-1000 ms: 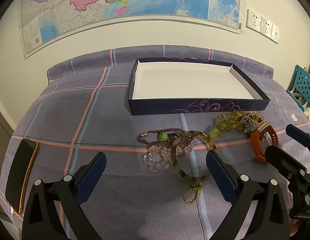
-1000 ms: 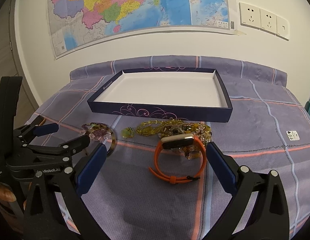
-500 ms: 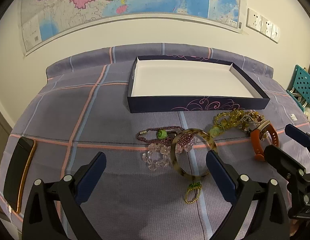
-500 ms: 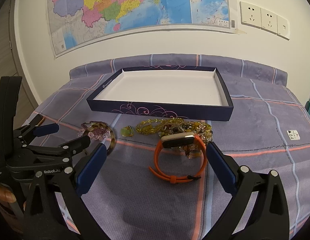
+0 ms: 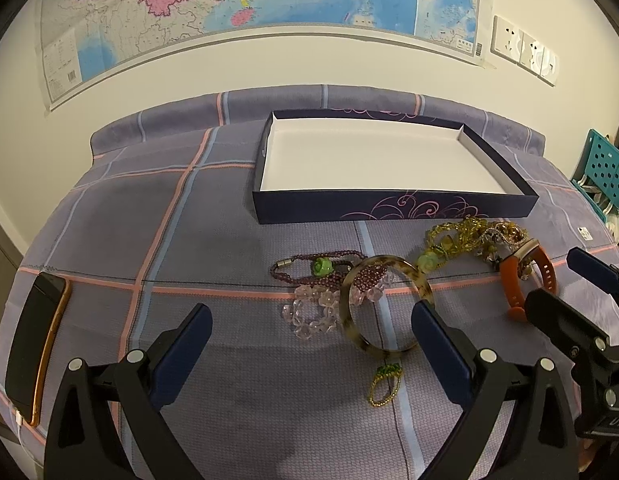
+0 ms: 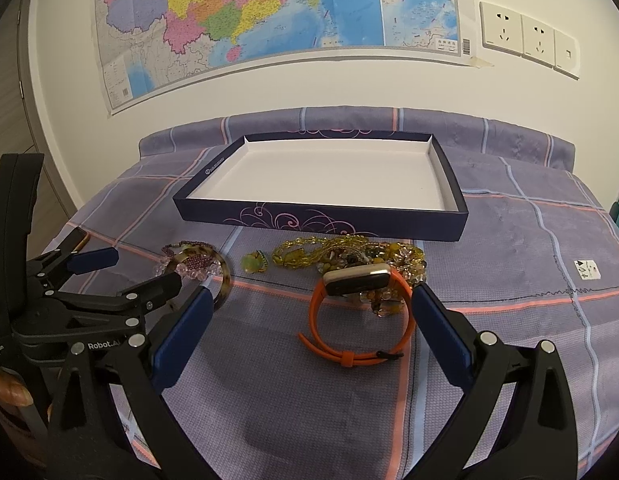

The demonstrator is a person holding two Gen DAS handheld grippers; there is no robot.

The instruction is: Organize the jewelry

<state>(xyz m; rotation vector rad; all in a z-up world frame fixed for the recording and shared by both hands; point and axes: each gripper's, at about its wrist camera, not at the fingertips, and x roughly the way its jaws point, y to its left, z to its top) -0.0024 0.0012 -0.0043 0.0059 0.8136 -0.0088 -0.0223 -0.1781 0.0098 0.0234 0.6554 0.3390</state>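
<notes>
A dark blue tray with a white inside (image 5: 393,207) (image 6: 321,220) lies on the checked cloth, nothing in it. In front of it lie a tortoiseshell bangle (image 5: 351,328) (image 6: 225,280), a clear bead bracelet (image 5: 309,312), a purple bead string with a green bead (image 5: 321,267), a yellow bead necklace (image 5: 461,236) (image 6: 349,254), an orange watch band (image 5: 529,276) (image 6: 357,320) and a small gold chain (image 5: 383,384). My left gripper (image 5: 311,328) is open just short of the bangle. My right gripper (image 6: 309,312) is open in front of the watch band.
A phone (image 5: 37,344) lies at the cloth's left edge. A small white sticker (image 6: 586,270) sits on the cloth at the right. A teal basket (image 5: 607,168) stands beyond the right edge. A wall with a map is behind the tray.
Both grippers have drawn slightly nearer the jewelry and tilted a little; the objects sit a bit higher in view. Nothing was touched.
</notes>
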